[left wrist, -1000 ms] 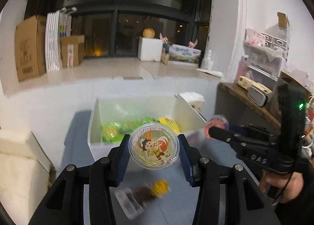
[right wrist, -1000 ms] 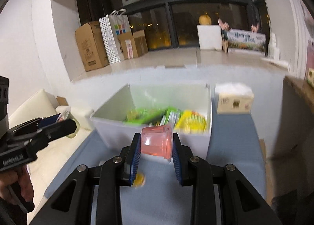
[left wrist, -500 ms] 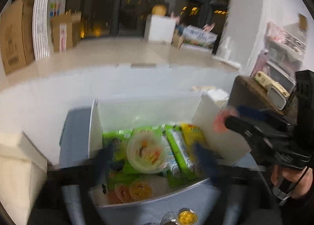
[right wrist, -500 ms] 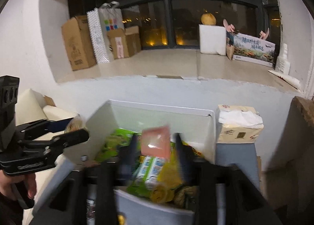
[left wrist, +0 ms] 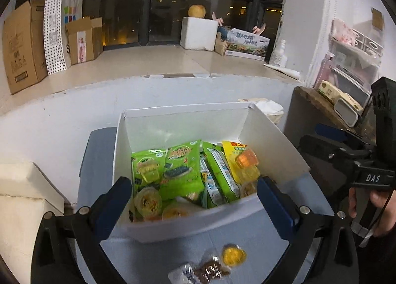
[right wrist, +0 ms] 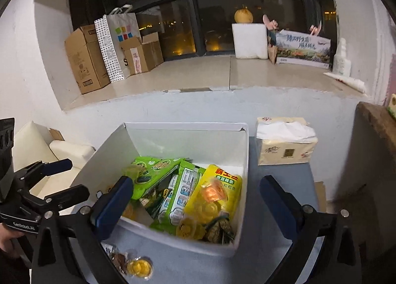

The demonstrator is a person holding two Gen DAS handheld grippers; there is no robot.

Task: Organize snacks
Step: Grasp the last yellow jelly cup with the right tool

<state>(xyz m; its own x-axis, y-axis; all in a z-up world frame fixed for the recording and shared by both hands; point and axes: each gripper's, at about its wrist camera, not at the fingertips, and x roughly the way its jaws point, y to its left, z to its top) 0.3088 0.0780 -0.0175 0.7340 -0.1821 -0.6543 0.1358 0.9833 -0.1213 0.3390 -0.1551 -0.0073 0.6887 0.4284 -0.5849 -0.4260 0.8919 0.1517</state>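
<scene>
On the grey-blue bench (right wrist: 272, 180) the white cardboard box (left wrist: 188, 120) already holds most snacks, both the left tool (left wrist: 193, 199) and right tool (right wrist: 195, 199) gape empty, so next I'd grab the little yellow jelly cup (right wrist: 139, 267) in front.

Our left gripper (left wrist: 193, 199) and right gripper (right wrist: 195, 199) are black frames with silver screws and blue finger pads (left wrist: 112, 206); "DAS" marks the right gripper, held by bare-skinned fingers (left wrist: 378, 207).

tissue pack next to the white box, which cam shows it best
The right wrist view: the tissue pack stands whole and unblocked beside the white box. In the left wrist view only its top peeks over the box's far corner.
</scene>
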